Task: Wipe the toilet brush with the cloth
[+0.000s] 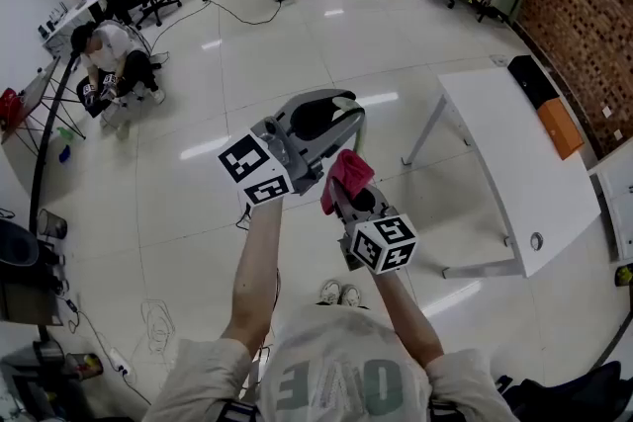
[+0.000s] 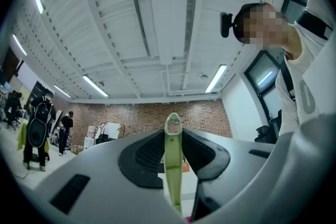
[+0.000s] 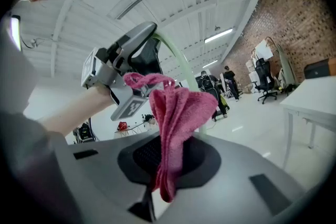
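Glossy pale floor [image 1: 326,44] spreads wide below both claws. A white table [image 1: 514,163] stands well apart at the right, its near edge away from them. The left claw [image 2: 174,157] tilts upward, narrowly closed on the handle of the pale green toilet brush [image 2: 173,136], whose holed end pokes out past the pads. The right claw [image 3: 168,160] pinches a pink cloth [image 3: 176,113] just beside the left claw. Whether the cloth touches the brush cannot be told.

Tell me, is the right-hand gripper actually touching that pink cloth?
Touching. The right gripper view shows the pink cloth pinched between the jaws of the right gripper, bunched above them with a tail hanging out below.
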